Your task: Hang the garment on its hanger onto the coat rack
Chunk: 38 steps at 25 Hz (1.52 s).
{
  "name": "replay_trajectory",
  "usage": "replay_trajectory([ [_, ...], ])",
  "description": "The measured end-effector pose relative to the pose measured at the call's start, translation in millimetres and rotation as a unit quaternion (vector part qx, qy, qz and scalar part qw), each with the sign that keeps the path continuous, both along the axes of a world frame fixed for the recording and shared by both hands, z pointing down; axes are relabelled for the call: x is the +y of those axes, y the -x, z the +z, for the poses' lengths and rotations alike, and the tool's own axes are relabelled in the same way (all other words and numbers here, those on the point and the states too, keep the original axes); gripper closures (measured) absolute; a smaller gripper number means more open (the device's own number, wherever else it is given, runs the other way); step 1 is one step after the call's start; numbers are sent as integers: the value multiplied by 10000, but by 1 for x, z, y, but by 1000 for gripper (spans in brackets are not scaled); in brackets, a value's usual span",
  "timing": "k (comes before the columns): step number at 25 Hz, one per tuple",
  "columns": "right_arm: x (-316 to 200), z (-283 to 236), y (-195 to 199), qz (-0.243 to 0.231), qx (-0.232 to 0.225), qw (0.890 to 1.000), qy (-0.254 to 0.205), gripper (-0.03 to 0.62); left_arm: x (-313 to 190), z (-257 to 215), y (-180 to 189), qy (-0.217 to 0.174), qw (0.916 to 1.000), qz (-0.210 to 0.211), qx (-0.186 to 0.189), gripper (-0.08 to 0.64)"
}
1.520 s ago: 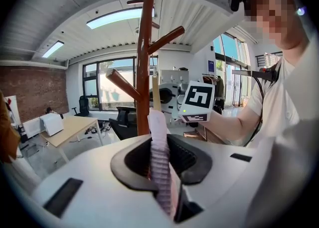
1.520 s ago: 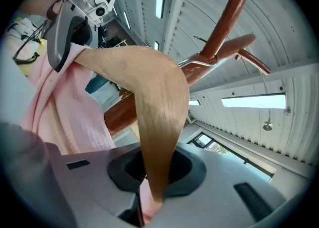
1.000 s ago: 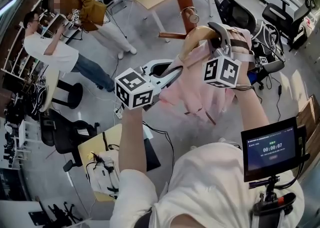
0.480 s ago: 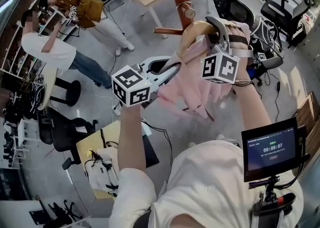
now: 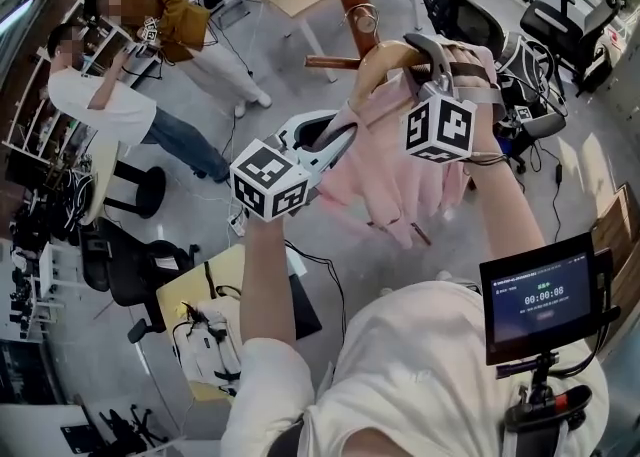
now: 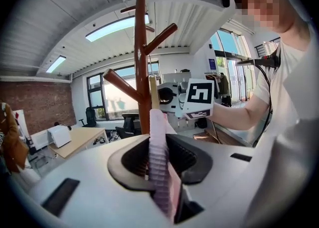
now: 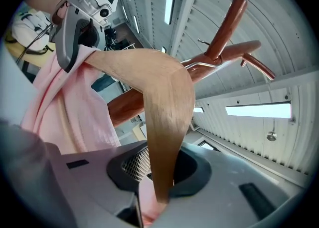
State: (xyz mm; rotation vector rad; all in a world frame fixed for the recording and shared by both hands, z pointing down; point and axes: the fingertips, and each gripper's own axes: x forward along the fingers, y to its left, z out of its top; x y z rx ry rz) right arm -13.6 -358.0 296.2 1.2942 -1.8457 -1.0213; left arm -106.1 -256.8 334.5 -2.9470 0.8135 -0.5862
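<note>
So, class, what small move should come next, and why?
Likely ease the hanger down so its hook settles on the peg: the hook is right at the peg, with the right gripper shut on the hanger.

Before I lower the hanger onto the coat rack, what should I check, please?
1. The right gripper is shut on the wooden hanger: ok.
2. The left gripper is shut on the pink garment: ok.
3. The pink garment is draped over the wooden hanger: ok.
4. The metal hook is close to the coat rack: ok.
5. The metal hook is seated over a peg: cannot tell.
</note>
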Motion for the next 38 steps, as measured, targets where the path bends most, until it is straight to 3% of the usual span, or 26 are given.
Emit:
replay_trajectory([
  [5,9,0,0,-331,4,9990,287,523,4,-2,2,-134,9998,-124,-107,478],
  [11,25,-1,-1,-724,-55,9955,602,471,7,-6,6,-355,9987,-319,-178,457],
  [18,44,-6,-8,-837,-231,9949,514,471,18,-28,16,-629,9958,-586,314,437],
  [23,59,-5,-13,-950,-710,9917,497,471,30,-42,28,-912,9891,-977,622,437],
  [27,73,-3,-14,-1104,-1210,9845,619,472,42,-55,38,-1212,9785,-1488,758,437],
  [31,80,7,-20,-1102,-1517,9794,745,472,58,-66,39,-1336,9721,-1612,1054,439],
  [38,94,20,-21,-1376,-2523,9507,1167,472,75,-63,41,-1355,9647,-1871,1261,439],
])
